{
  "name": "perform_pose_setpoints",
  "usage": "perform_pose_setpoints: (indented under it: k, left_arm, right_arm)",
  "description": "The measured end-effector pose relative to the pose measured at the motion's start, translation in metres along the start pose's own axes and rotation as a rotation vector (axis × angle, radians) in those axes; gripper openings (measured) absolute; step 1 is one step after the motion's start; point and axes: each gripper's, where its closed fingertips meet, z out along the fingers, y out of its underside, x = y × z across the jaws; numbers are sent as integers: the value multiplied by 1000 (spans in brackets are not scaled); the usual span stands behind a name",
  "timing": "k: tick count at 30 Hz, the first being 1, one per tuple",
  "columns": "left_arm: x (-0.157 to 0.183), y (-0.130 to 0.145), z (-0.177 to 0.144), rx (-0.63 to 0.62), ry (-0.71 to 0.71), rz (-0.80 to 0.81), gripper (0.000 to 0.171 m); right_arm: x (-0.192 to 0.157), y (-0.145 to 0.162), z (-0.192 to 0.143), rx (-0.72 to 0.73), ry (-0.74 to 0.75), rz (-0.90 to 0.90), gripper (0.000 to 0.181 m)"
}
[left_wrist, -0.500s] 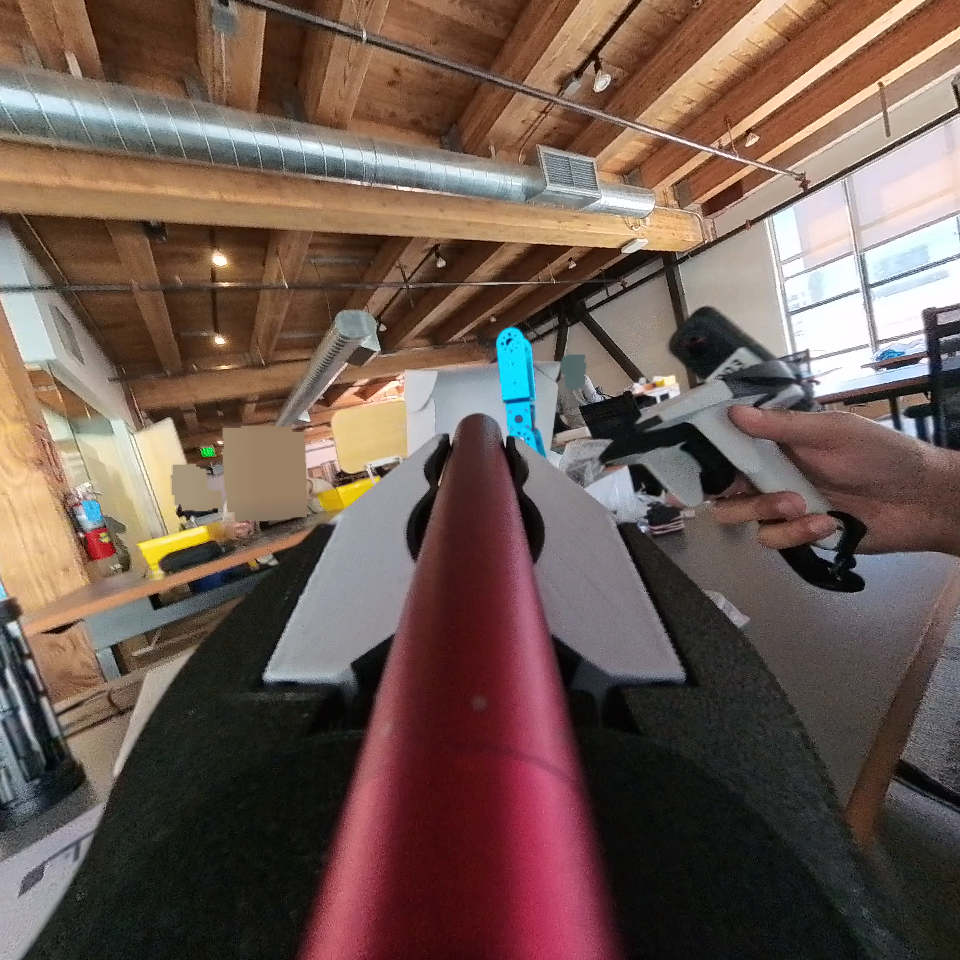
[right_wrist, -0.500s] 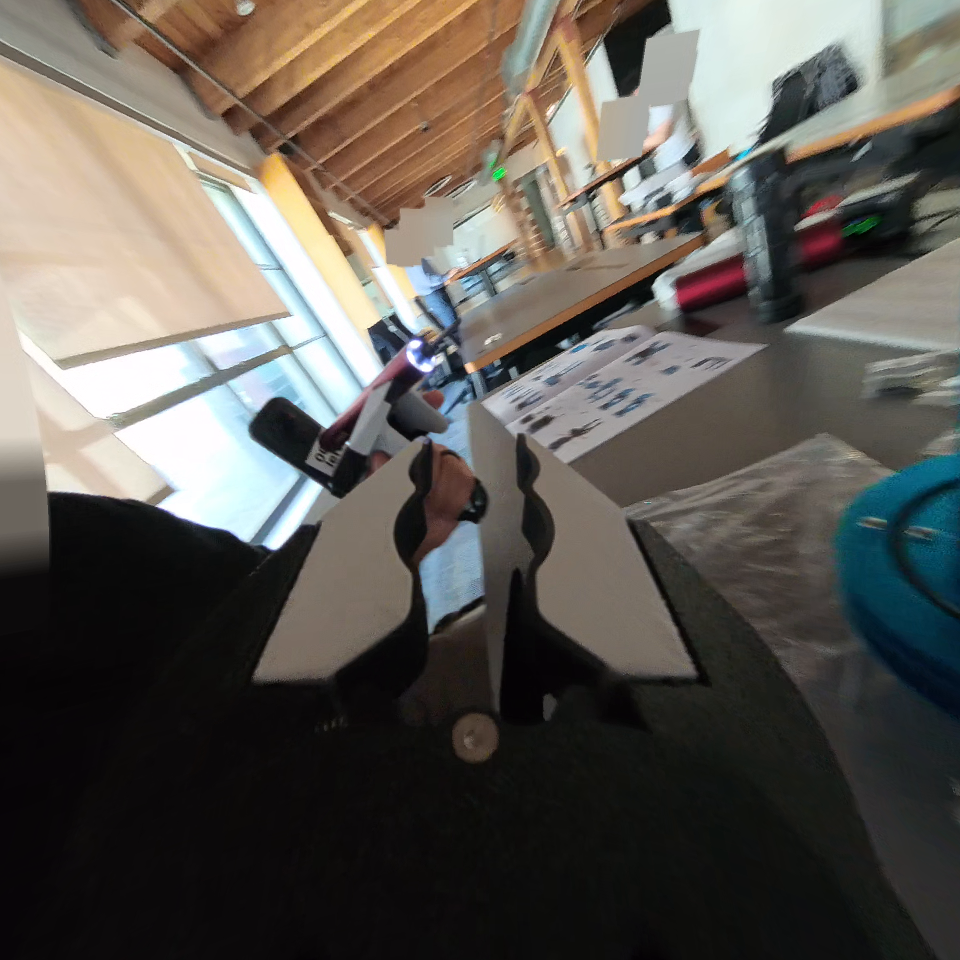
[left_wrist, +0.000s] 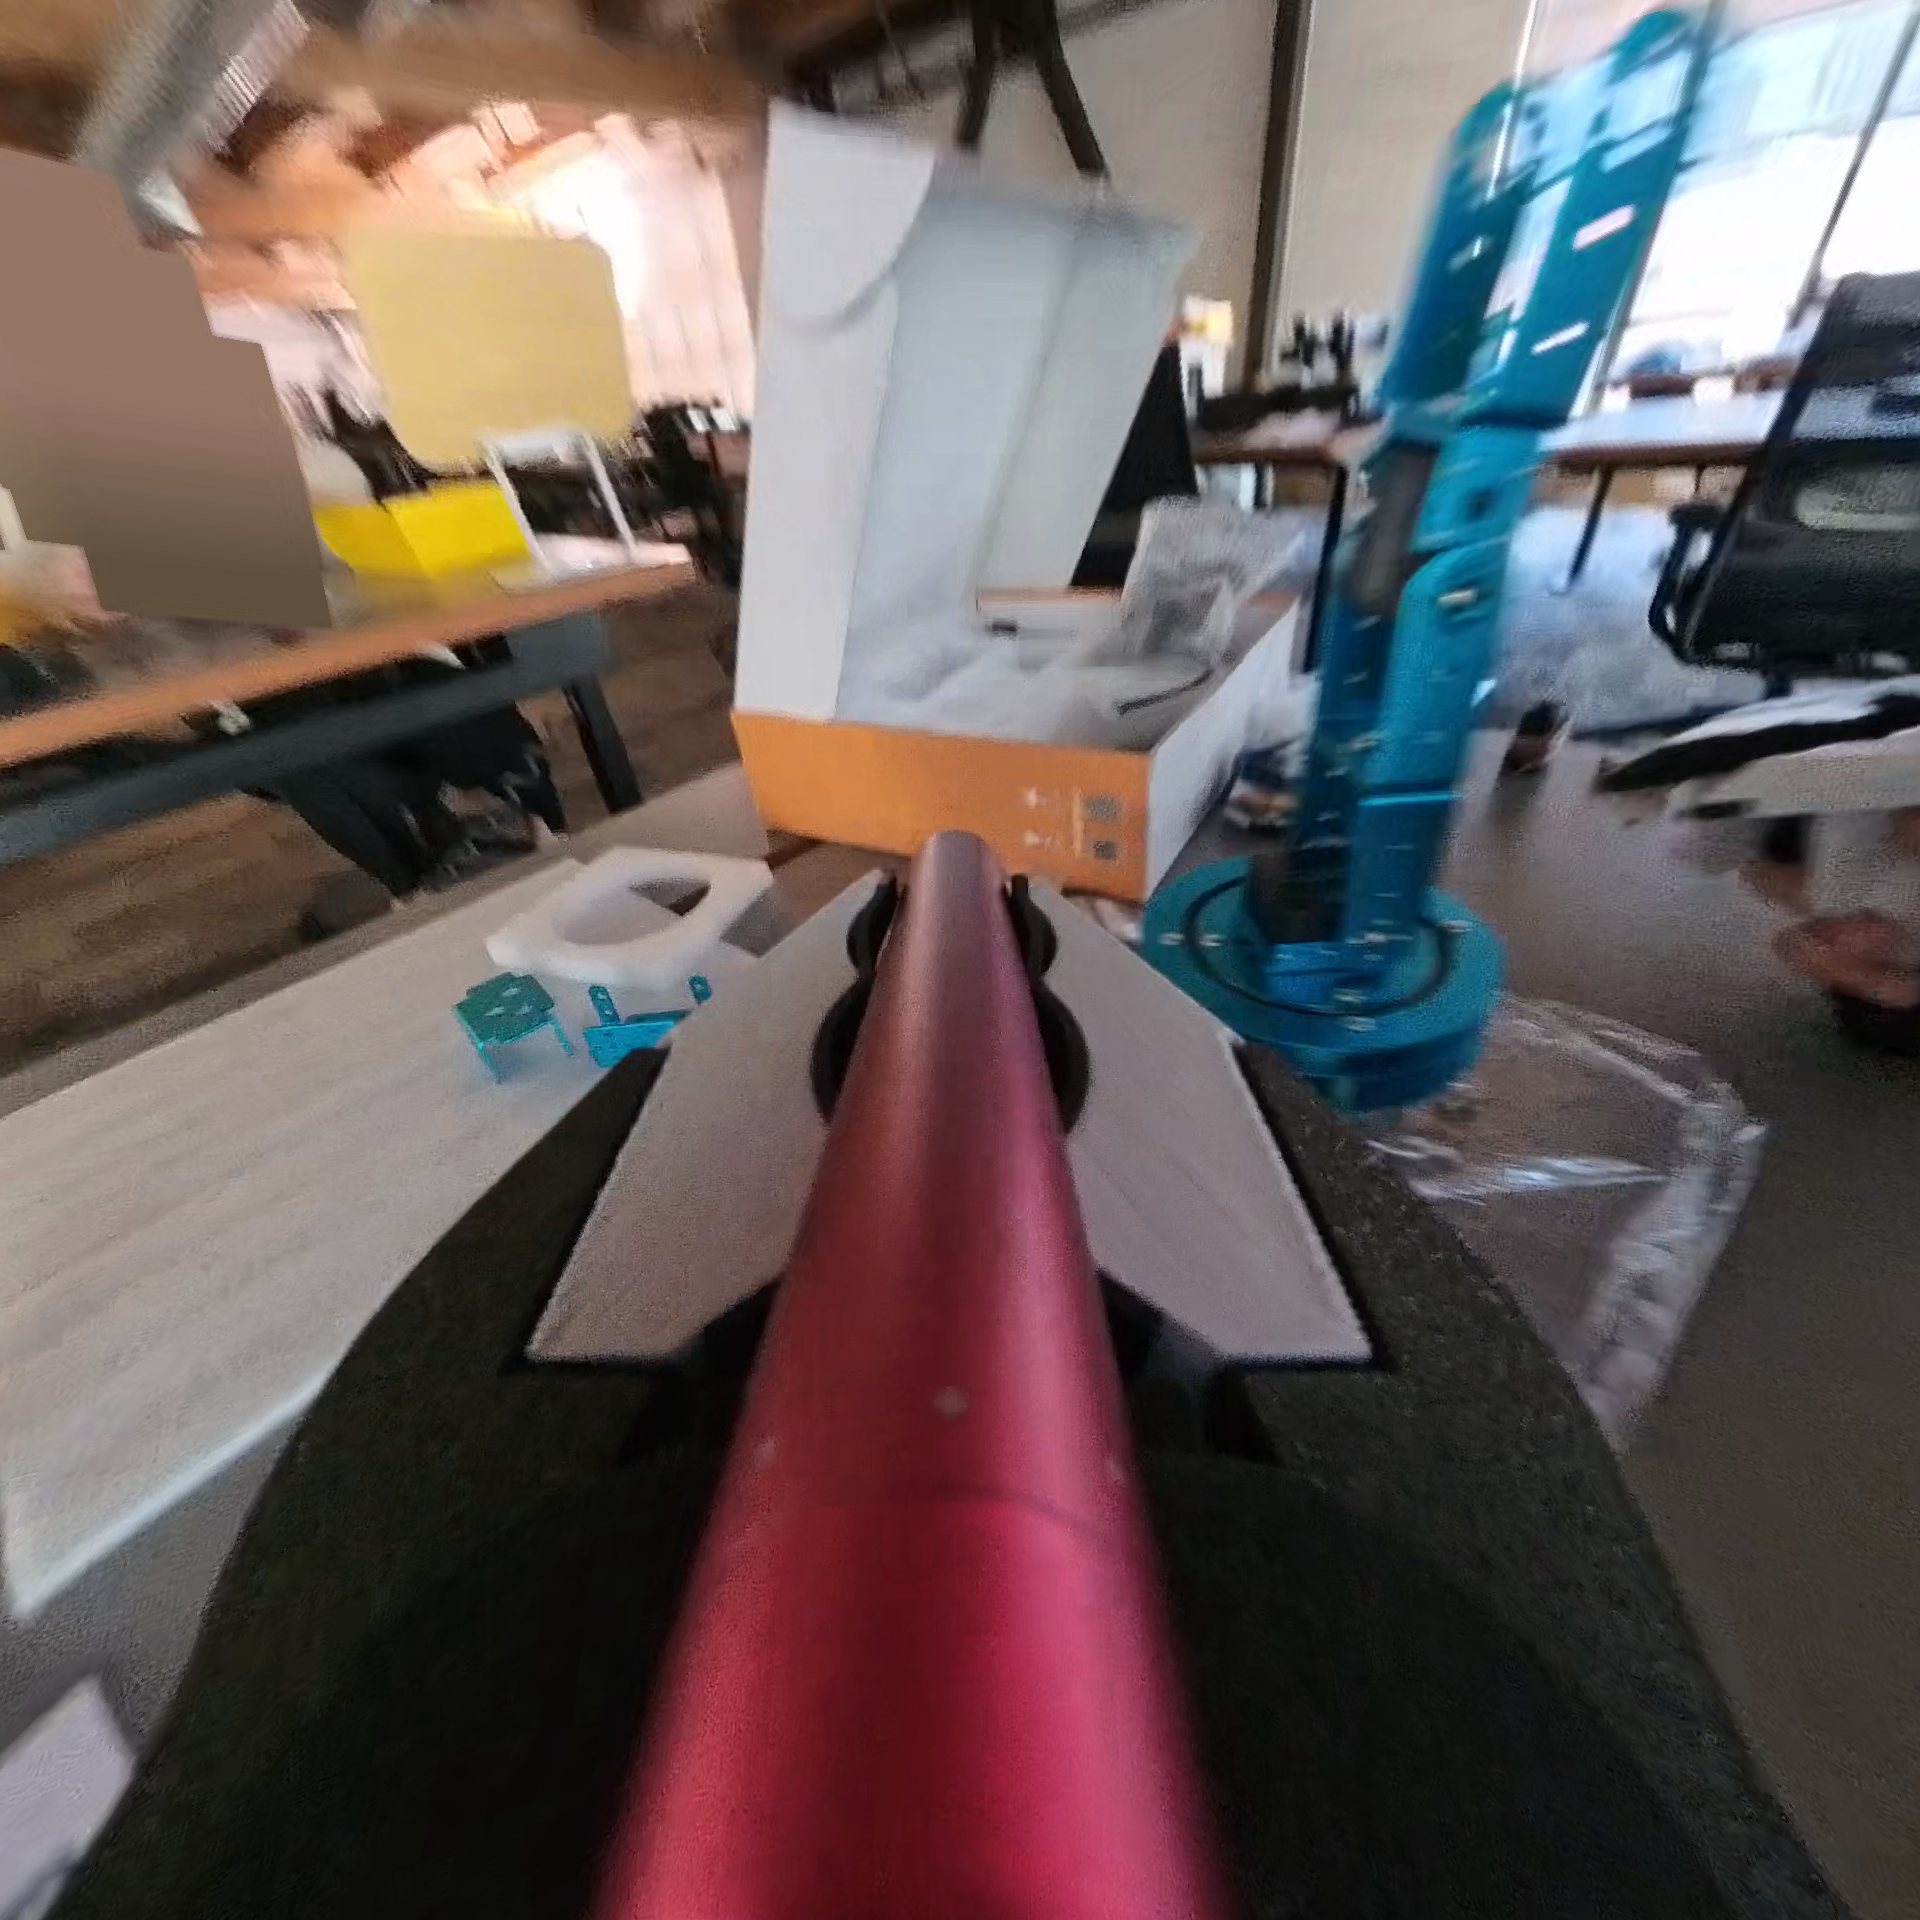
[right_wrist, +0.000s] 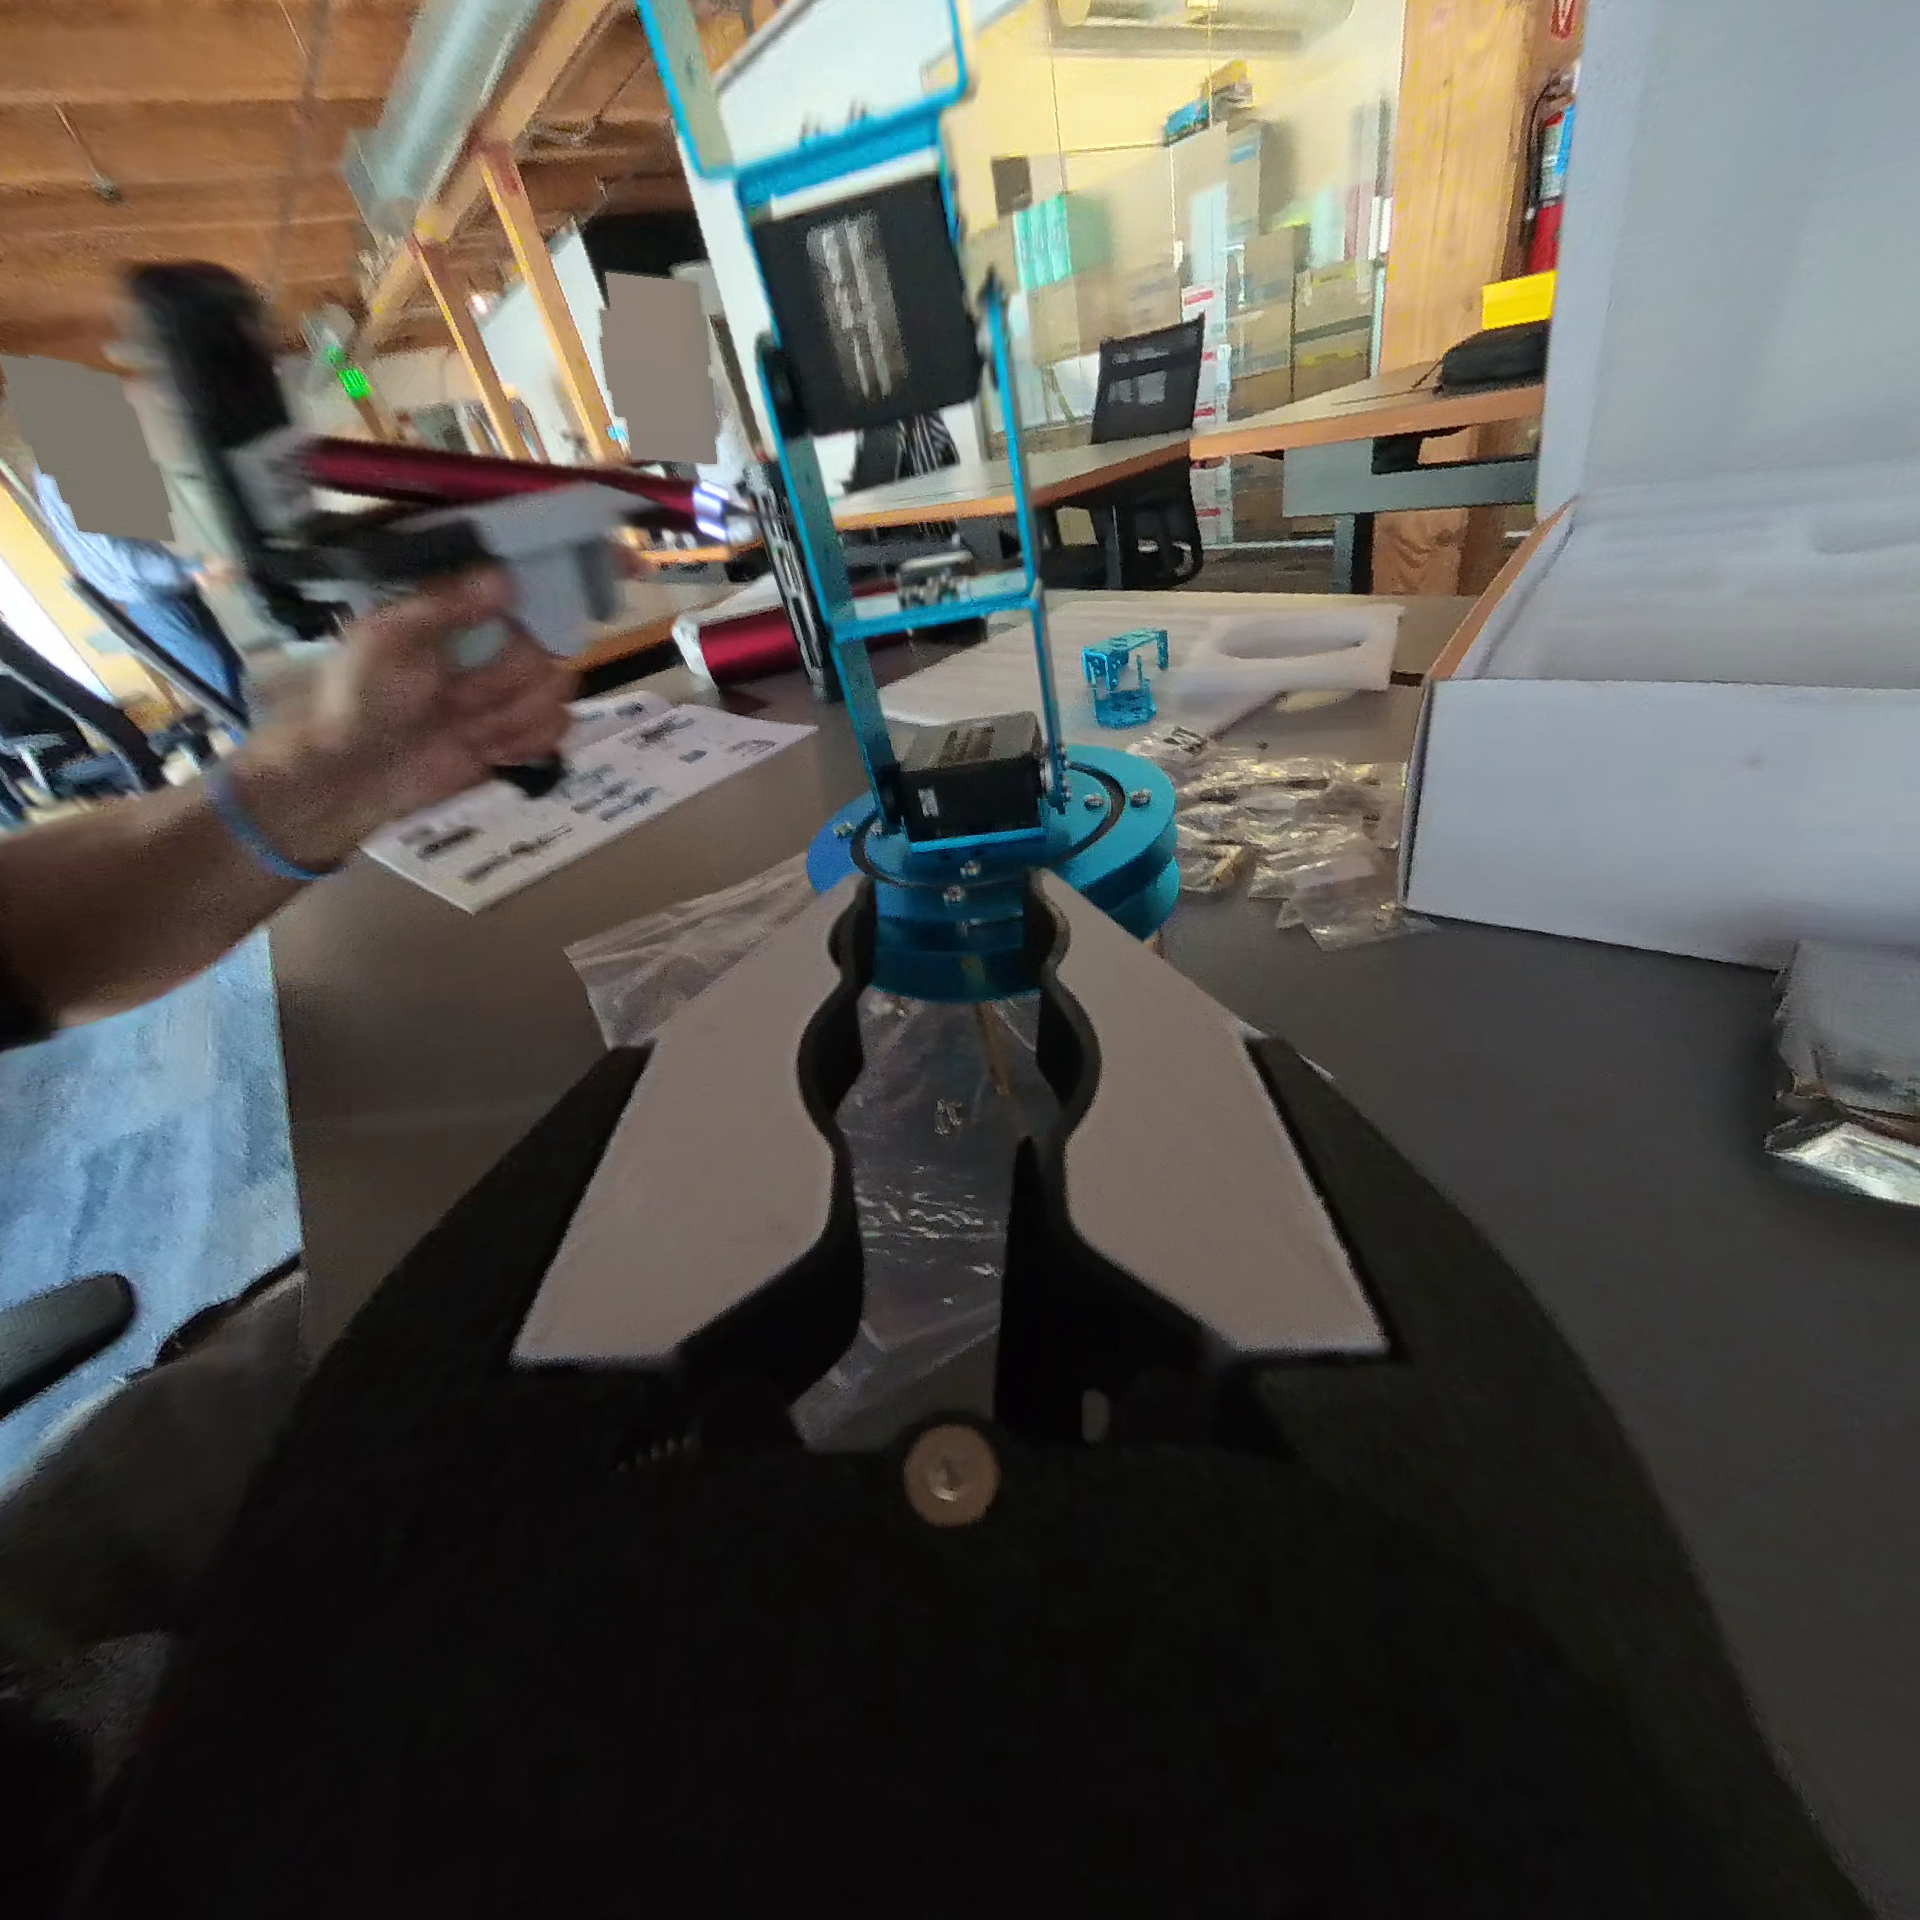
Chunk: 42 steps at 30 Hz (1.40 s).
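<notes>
Left gripper clamped on long red metal tube; right gripper open — fingertips beside round blue metal base.

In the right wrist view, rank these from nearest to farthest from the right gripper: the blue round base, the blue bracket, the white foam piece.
From the right gripper:
1. Blue round base, just beyond the fingertips, centre.
2. Blue bracket, farther back, right of centre.
3. White foam piece, behind the bracket, further right.
</notes>
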Motion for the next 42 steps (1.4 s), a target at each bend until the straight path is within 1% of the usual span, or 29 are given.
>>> perform_pose_setpoints:
  k: [2, 3, 5, 6, 8, 10, 13, 17, 19, 23, 27, 37, 42]
  left_arm:
    - [-24, 20, 51, -138, 71, -1, 22]
    - [-36, 35, 75, -214, 96, -4, 22]
    - [-58, 61, 119, -316, 147, -33, 23]
    - [-67, 73, 137, -354, 169, -64, 22]
    - [-86, 91, 165, -373, 158, -145, 22]
    - [-90, 108, 178, -391, 174, -190, 22]
    - [-86, 123, 185, -404, 194, -141, 22]
    - [-81, 124, 191, -402, 205, -104, 23]
    - [-82, 128, 193, -430, 191, -94, 23]
    - [-83, 131, 196, -447, 184, -83, 23]
    - [-83, 135, 196, -469, 186, -90, 23]
    - [-84, 134, 198, -459, 178, -79, 23]
    - [-79, 123, 194, -419, 193, -84, 23]
  right_arm:
    - [4, -9, -5, 65, 16, 8, 26]
    - [8, -8, -5, 58, 32, 13, 26]
    - [7, -3, -3, 29, 26, 19, 27]
    - [7, -1, -2, 17, 31, 17, 27]
    - [6, 4, -1, -9, 48, -6, 27]
    - [5, 8, 1, -31, 58, -19, 27]
    - [7, 9, 1, -37, 78, -23, 27]
    - [10, 7, -1, -24, 96, -19, 27]
    - [9, 8, 0, -29, 89, -16, 27]
    - [9, 12, 2, -47, 68, 18, 27]
    - [10, 11, 2, -42, 74, 15, 26]
    - [9, 14, 3, -58, 65, 24, 27]
    - [9, 14, 4, -60, 63, 30, 27]
